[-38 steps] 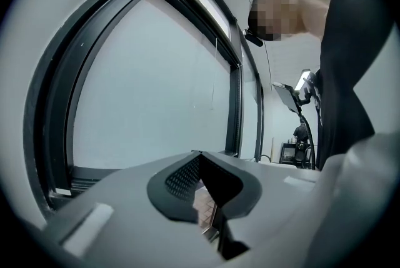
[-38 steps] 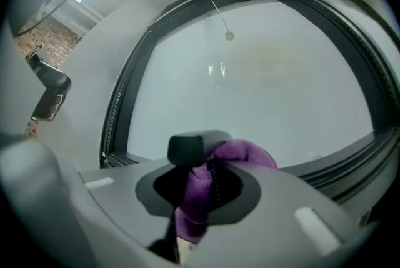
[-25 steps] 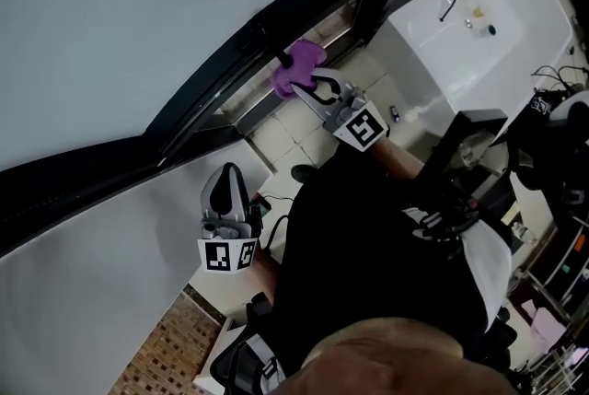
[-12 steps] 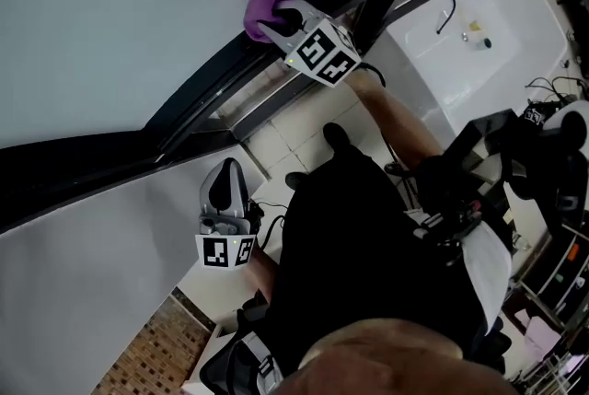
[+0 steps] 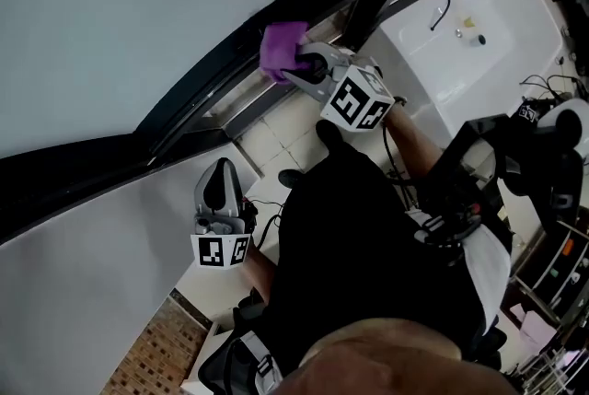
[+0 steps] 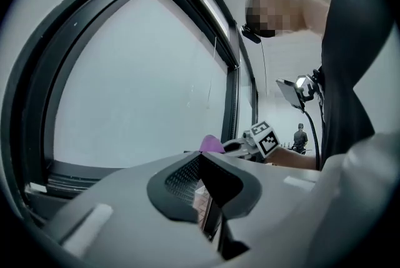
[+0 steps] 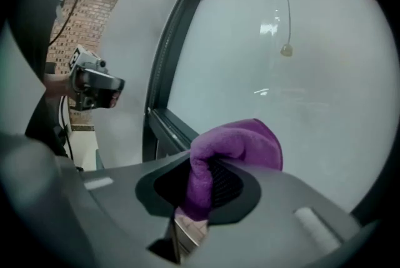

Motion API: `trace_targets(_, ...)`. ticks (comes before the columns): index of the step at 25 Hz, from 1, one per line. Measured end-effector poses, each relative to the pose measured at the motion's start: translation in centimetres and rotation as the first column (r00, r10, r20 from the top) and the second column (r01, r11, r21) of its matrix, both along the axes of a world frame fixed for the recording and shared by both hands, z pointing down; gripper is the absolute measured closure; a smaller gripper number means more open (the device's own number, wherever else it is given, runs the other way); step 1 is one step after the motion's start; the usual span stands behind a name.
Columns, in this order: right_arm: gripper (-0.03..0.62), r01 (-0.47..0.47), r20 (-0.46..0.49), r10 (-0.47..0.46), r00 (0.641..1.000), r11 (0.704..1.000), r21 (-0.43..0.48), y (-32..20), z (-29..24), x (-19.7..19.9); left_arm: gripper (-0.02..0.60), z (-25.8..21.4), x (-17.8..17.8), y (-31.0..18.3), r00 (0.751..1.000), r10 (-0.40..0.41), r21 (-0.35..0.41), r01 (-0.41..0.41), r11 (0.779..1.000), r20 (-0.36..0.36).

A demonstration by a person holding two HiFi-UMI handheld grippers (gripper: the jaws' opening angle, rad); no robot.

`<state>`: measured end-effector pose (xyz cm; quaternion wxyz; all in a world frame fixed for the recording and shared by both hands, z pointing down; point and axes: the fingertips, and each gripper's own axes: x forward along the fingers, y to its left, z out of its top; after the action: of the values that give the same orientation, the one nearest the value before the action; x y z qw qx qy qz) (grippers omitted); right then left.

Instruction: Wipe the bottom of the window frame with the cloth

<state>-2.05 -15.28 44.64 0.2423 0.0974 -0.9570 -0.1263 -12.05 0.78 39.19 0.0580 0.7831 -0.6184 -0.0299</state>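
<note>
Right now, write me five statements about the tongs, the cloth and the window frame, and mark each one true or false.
1. The right tongs grip a purple cloth. True.
2. The left tongs hold a cloth as well. False: nothing is between them.
3. The cloth is up at the dark window frame. True.
4. The left tongs are pressed against the window pane. False: they hang lower, beside the grey wall, apart from the window.
5. Both tongs share the cloth. False: only the right tongs hold it.
</note>
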Motion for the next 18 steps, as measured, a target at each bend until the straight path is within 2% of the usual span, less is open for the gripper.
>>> trace_targets(4,0.53,0.038,-0.096,-0.048,0.994,0.993,-0.109,3.8,6.0,3.5,0.58,-0.1,1.5,-1.4,0.999,0.044,-0.012,-0.044,0.999,0.009)
trace_targets(6,0.53,0.006,-0.019,-0.009,1.0,0.988,-0.154,3.2,6.4,4.5,0.58,-0.2,2.0,-1.7,0.998,0.055,-0.023,-0.054,0.998,0.015)
trace_targets(7,0.53,-0.023,0.047,0.029,0.998,0.99,-0.137,1.8,5.4,4.8,0.58,-0.2,2.2,-1.9,0.998,0.056,-0.028,-0.055,0.998,0.017)
trace_targets(9,0.53,-0.096,0.155,0.097,0.983,0.995,-0.015,-2.4,2.6,4.6,0.58,-0.3,2.6,-2.3,0.998,0.053,-0.036,-0.052,0.998,0.024)
trace_targets(11,0.528,-0.116,0.157,0.093,0.983,0.984,0.139,-6.2,1.6,2.7,0.58,-0.5,3.1,-2.6,0.998,0.053,-0.041,-0.051,0.998,0.034)
trace_targets(13,0.522,-0.034,0.081,0.014,0.997,0.964,0.263,-7.9,2.1,-0.2,0.58,-0.8,3.7,-2.4,0.998,0.05,-0.041,-0.049,0.998,0.045)
trace_targets(15,0.52,0.077,0.017,-0.086,0.996,0.946,0.315,-7.7,2.1,-1.8,0.579,-1.1,4.0,-1.8,0.998,0.035,-0.039,-0.033,0.999,0.058)
trace_targets(16,0.522,0.129,0.037,-0.146,0.989,0.946,0.298,-7.1,1.4,-1.4,0.58,-1.2,3.9,-1.5,0.998,0.022,-0.04,-0.02,0.999,0.062)
trace_targets(18,0.523,0.226,0.215,-0.266,0.94,0.954,0.196,-5.4,-1.6,0.8,0.58,-1.0,3.2,-0.9,0.998,-0.007,-0.046,0.01,0.999,0.062)
